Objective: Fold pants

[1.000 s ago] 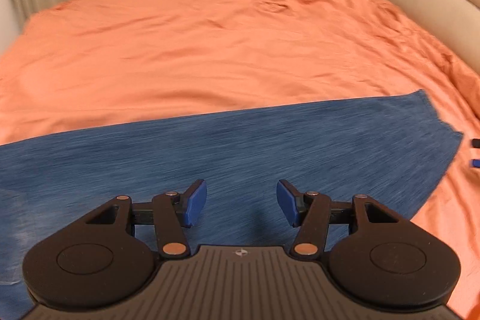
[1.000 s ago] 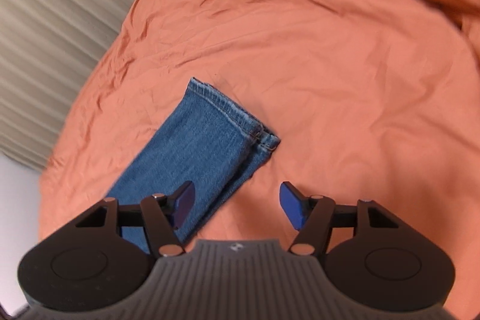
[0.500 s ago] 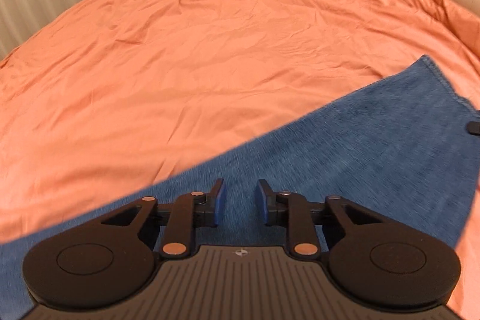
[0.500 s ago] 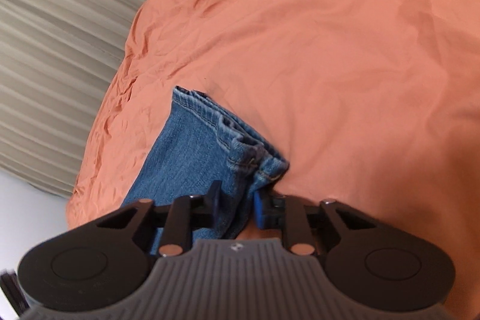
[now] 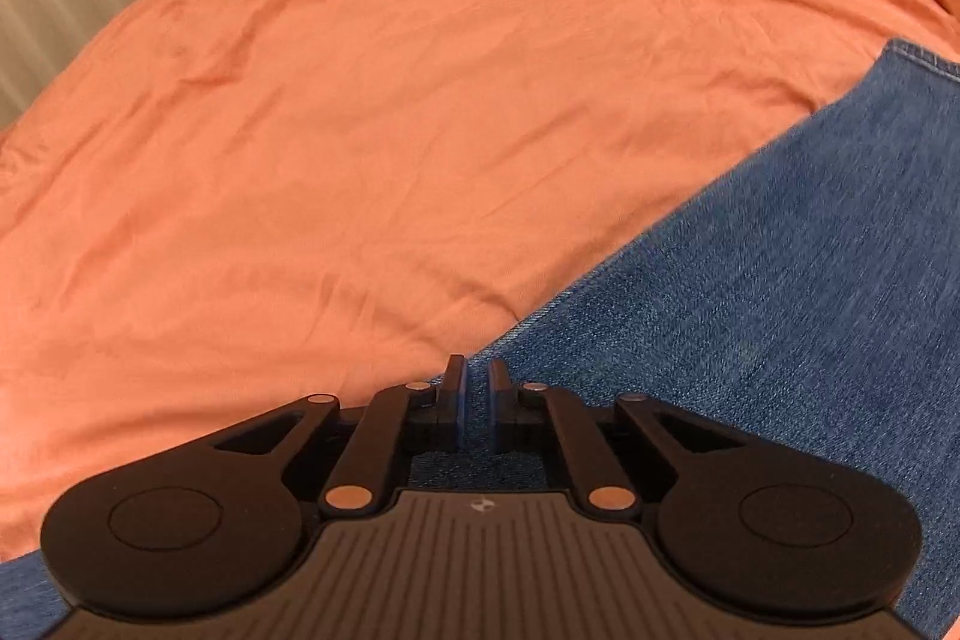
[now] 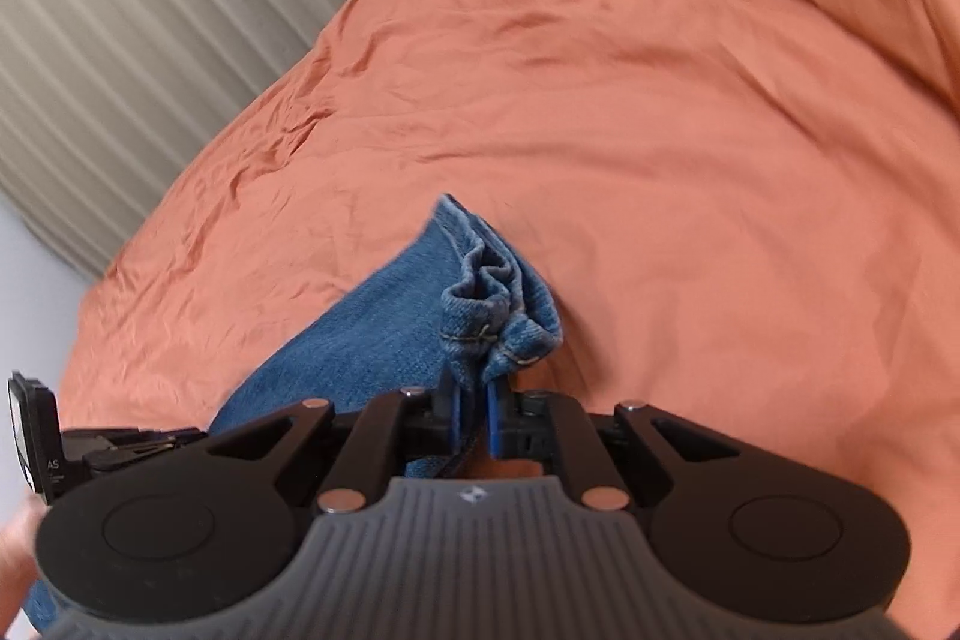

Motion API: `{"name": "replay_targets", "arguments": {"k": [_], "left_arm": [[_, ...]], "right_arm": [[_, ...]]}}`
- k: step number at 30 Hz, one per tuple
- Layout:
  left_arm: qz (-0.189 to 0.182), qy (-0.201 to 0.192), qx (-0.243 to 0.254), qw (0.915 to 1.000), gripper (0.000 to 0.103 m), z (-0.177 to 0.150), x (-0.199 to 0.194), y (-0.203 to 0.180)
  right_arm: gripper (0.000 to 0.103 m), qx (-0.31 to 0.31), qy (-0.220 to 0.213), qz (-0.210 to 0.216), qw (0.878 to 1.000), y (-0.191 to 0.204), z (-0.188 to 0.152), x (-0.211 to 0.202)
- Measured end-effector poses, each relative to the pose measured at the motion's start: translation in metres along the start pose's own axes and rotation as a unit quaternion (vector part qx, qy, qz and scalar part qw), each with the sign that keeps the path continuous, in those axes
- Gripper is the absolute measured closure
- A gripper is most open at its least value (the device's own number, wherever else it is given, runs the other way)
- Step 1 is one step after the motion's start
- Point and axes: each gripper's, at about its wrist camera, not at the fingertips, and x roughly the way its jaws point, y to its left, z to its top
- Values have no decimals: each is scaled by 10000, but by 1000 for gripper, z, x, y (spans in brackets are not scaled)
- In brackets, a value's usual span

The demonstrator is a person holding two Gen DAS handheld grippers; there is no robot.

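Bed [image 5: 372, 112] covered edge to edge by orange sheet [image 6: 690, 148], creased, wrinkles densest toward 10 o'clock in right wrist view. Blue denim pants [image 5: 780, 292] lie directly on sheet, running from 6 o'clock to 3 o'clock in left wrist view, one long straight edge against orange. In right wrist view, hem end of pants [image 6: 498, 304] bunched and raised off sheet near centre; rest of leg trails toward 8 o'clock. Sheet bare from 9 through 2 o'clock in both views.
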Motion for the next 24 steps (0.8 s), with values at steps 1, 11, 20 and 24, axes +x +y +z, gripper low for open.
{"name": "replay_targets", "arguments": {"k": [1,11,20,24], "left_arm": [[-6,-72,-76,9999,93,-2,-8,2],[-901,-131,230,9956,93,-64,-90,-19],[-867,-173,865,9923,102,-111,-95,-62],[-668,-200,1069,9918,103,-119,-86,-73]], "right_arm": [[100,-132,14,-48,9999,6,4,-4],[100,-912,3,-328,9953,68,30,-38],[100,-1337,-127,-398,9901,122,43,-67],[100,-1844,-107,-263,9824,172,42,-85]]}}
